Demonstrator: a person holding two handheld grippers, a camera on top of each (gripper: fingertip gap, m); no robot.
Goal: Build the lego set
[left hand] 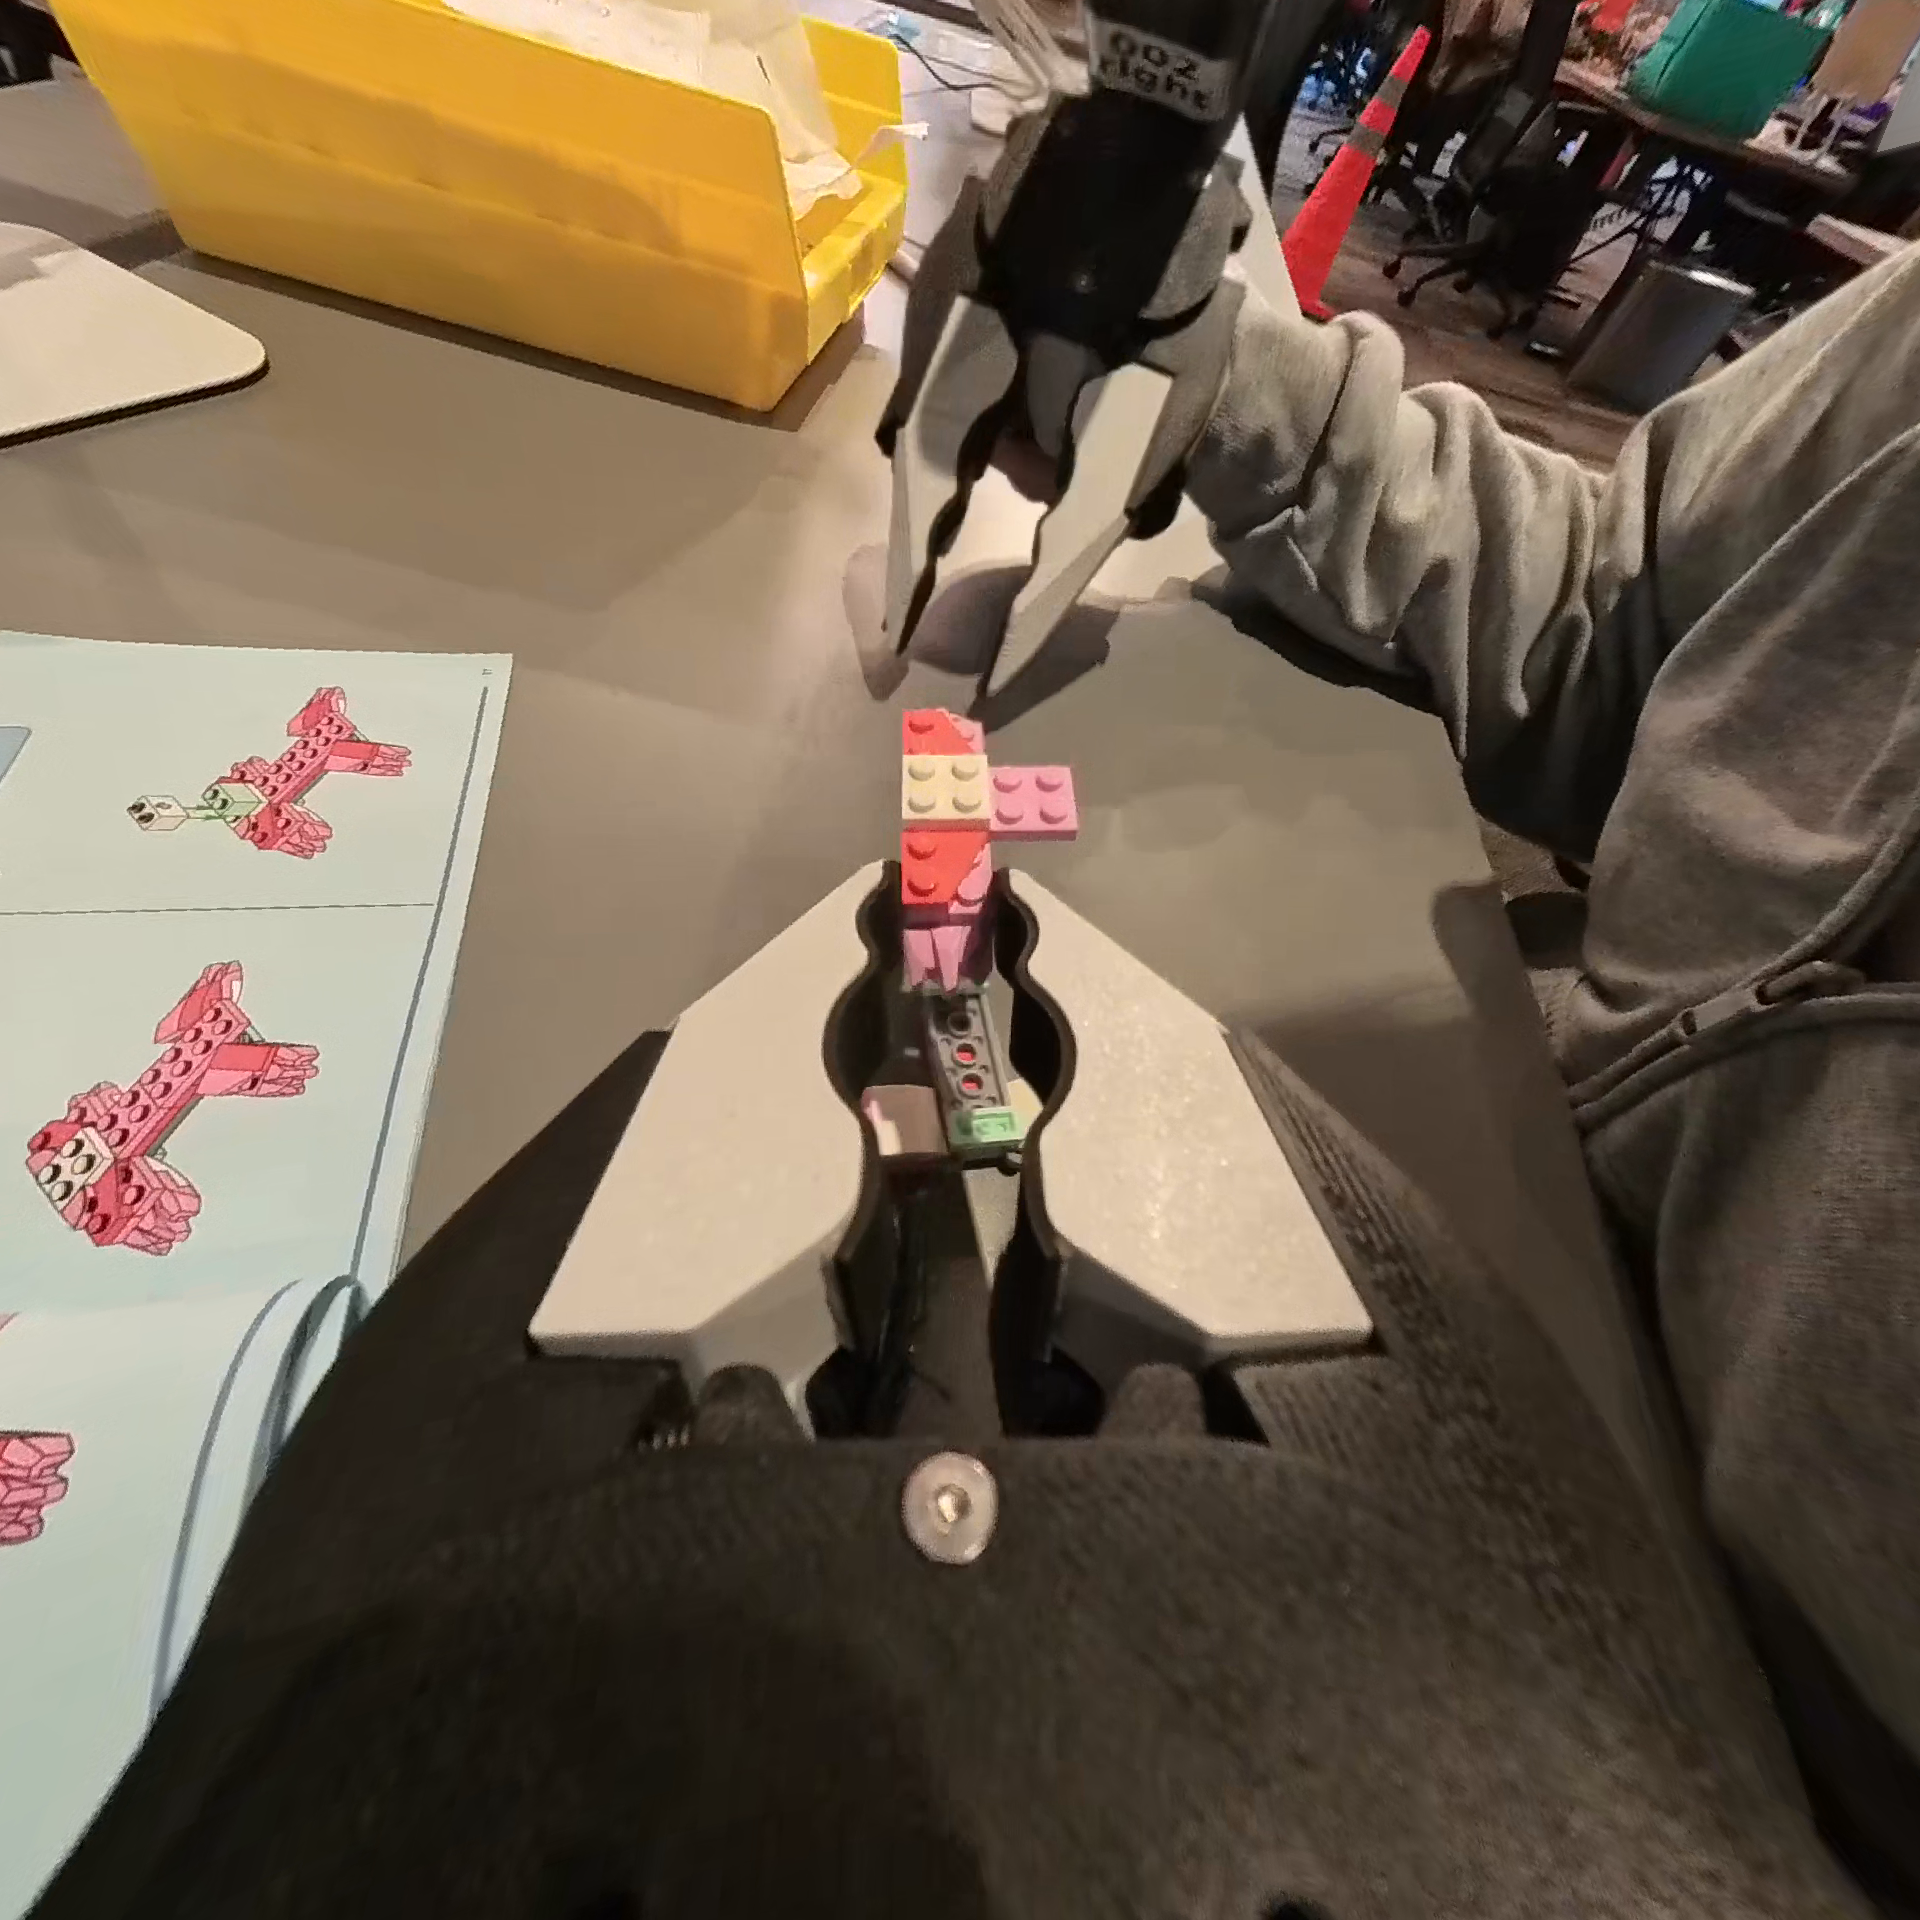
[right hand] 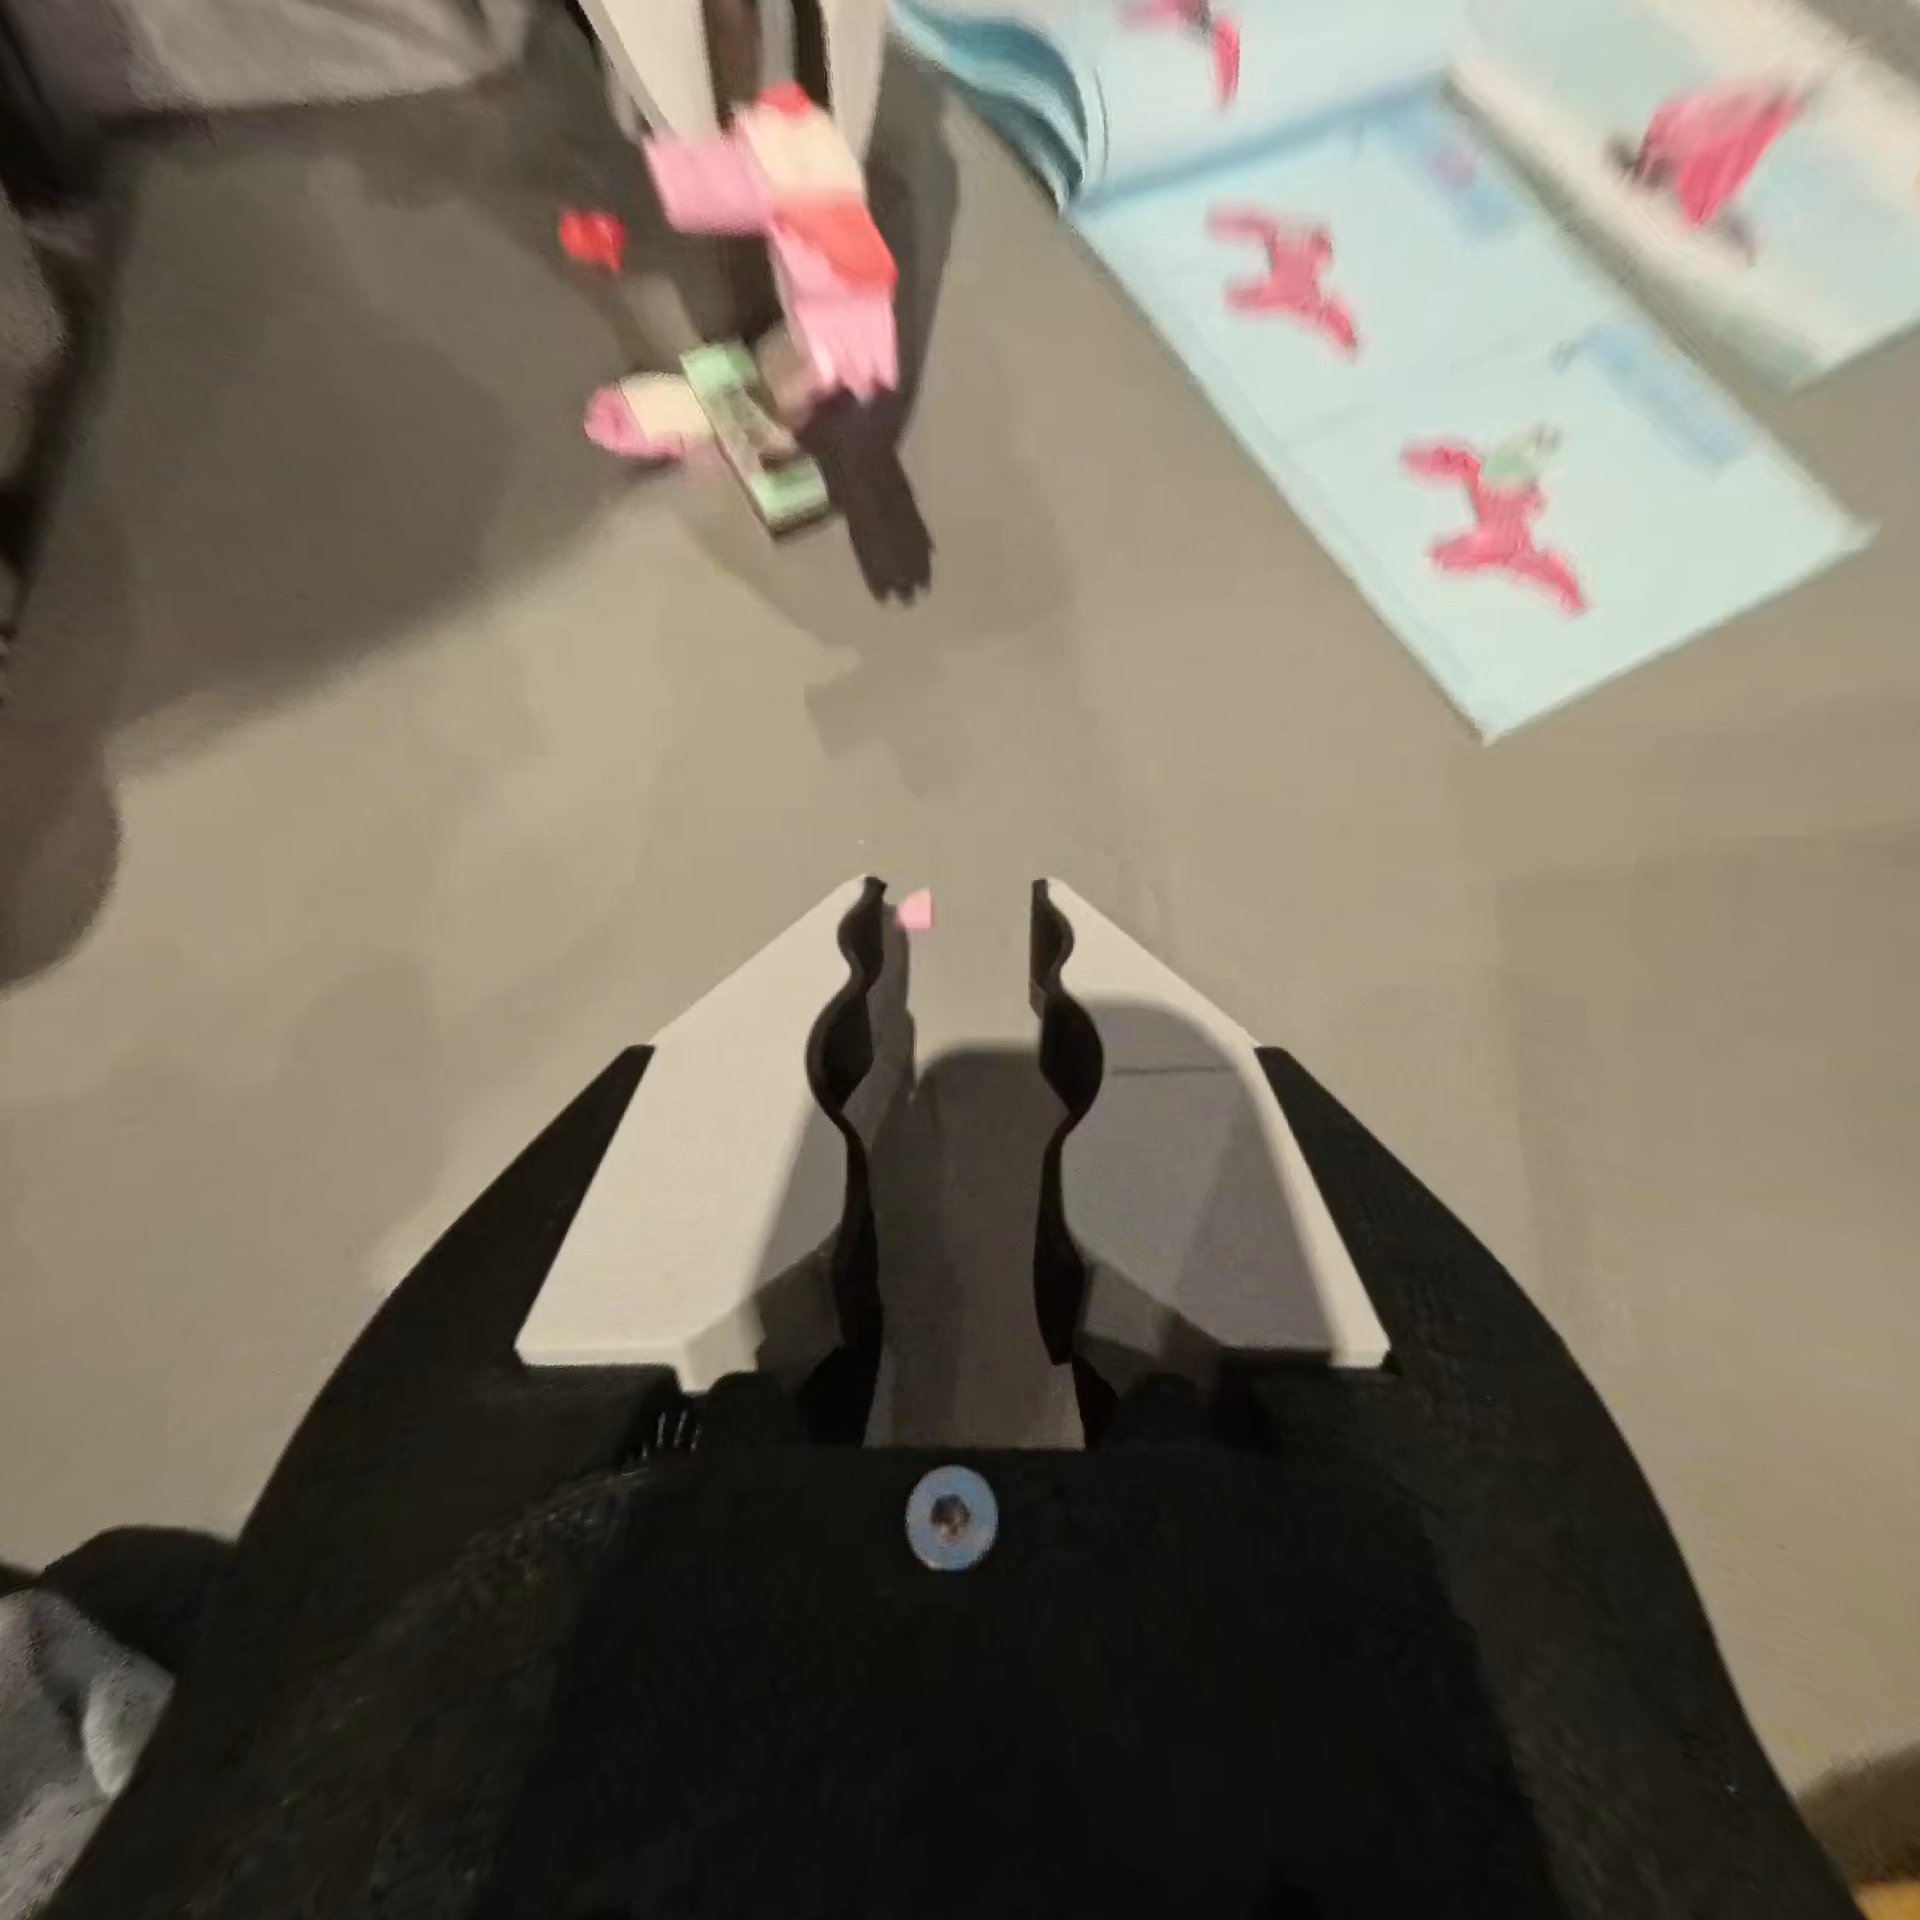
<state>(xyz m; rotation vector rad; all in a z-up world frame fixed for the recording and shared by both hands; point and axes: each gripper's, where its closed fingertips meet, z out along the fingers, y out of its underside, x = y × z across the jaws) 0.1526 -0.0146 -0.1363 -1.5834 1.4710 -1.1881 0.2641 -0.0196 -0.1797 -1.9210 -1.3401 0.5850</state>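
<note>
On the grey bench (left hand: 623, 540), between the open instruction booklet (left hand: 239, 935) and a grey sleeve (left hand: 1558, 582), we are holding the half-built lego model (left hand: 940, 821) in the left gripper (left hand: 948, 883), whose fingers are closed on its pink lower part so that the red, cream and pink studded plates are sticking out forward. The right gripper (right hand: 951, 894) is hanging just beyond the model with its fingers parted and nothing between them, the tips poised over a tiny pink piece (right hand: 916, 912) on the bench. To do this well, we are judging that the fingers should straddle that piece squarely and close gently, while the left gripper keeps the model level. Counting: we are seeing one model, one booklet, one yellow bin (left hand: 499, 177), and what are probably three loose bits near the model in the blurred right wrist view: red (right hand: 592, 239), pink-and-white (right hand: 644, 421), green (right hand: 753, 436).
</note>
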